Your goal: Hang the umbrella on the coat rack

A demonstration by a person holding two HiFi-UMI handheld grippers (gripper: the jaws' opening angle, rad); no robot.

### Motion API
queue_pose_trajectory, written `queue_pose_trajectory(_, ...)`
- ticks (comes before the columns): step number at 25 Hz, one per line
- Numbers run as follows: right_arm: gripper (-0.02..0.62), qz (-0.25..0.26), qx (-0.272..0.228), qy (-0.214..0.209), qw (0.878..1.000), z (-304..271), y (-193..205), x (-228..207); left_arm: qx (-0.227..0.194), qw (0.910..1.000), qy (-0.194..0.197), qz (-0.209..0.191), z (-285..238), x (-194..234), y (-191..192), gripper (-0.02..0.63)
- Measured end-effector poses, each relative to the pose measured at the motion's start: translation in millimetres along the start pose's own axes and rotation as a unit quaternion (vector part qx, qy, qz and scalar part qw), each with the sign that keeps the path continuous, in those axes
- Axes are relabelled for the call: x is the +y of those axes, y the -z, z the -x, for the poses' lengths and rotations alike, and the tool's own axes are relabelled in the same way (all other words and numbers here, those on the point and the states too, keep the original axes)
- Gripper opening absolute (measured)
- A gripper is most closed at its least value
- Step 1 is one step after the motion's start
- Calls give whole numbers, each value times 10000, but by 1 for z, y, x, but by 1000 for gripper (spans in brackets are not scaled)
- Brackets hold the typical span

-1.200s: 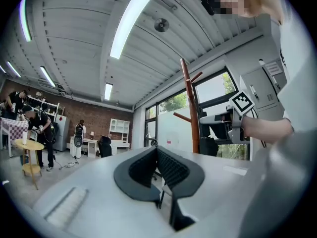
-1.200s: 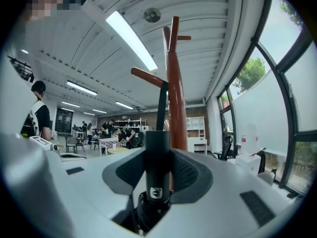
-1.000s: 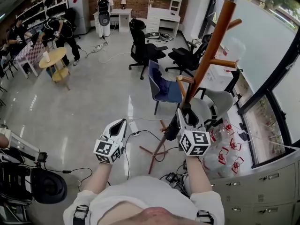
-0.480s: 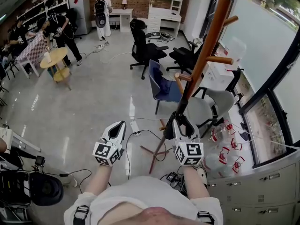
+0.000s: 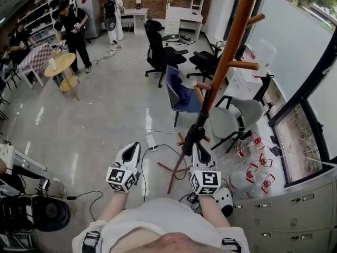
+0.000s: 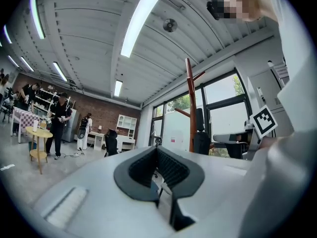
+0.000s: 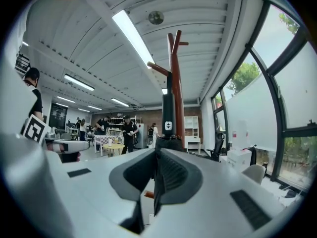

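The wooden coat rack (image 5: 231, 41) slants up from its floor legs by the window, and it also shows in the left gripper view (image 6: 191, 108) and the right gripper view (image 7: 177, 83). A black folded umbrella (image 5: 194, 133) hangs along its pole below the lowest peg. In the right gripper view the umbrella (image 7: 168, 118) stands upright just past the jaw tips. My right gripper (image 5: 196, 147) sits right under it. Its jaws (image 7: 157, 155) have just been closing, the pads now meet, and nothing shows between them. To the left, my left gripper (image 5: 131, 147) is shut and empty (image 6: 157, 152).
A blue chair (image 5: 181, 96) and a pale grey chair (image 5: 231, 120) stand behind the rack. Cables (image 5: 158, 152) trail over the floor by its legs. Water bottles (image 5: 258, 165) and grey cabinets (image 5: 295, 204) line the right. People (image 5: 71, 25) work at the far left.
My right gripper has sunk down along the pole, away from the umbrella, and its jaws have come together. The left gripper has dropped slightly.
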State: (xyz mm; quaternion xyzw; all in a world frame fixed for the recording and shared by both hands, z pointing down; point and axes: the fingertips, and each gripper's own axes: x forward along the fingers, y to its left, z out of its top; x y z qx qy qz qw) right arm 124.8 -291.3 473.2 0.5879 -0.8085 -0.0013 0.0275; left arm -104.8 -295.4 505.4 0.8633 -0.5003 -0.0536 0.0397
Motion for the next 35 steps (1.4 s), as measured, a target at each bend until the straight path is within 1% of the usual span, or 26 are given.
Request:
queue_pose_trajectory(2,12,-153,66,-18,9999,3,8,0,9,10000,-32,11,2,-3,3,11)
queue_pose_trajectory(5,9,-320,85,21,9994,4,15,0,67,9999,-149,25,5,-2,5,11)
queue_pose_trajectory(8,8,-283,82,53,9996,6,19,0,74,9997,-249,12,6,-4,7,11)
queue_pose_trajectory(16,8,-294,165,64,9994,5,25,-3,84,9993,-362,34,7,-2,8,11)
queue_pose_trajectory(22,8,-354,213,60,9991,15,33,-8,44,9994,-326,-60,8,-15,11,11)
queue_pose_trajectory(28,8,-434,230,5,9988,12,25,-2,19,9995,-248,-170,6,-19,2,11)
queue_pose_trajectory(35,8,-291,306,3,9991,14,31,1,45,9995,-209,-242,8,-23,3,11)
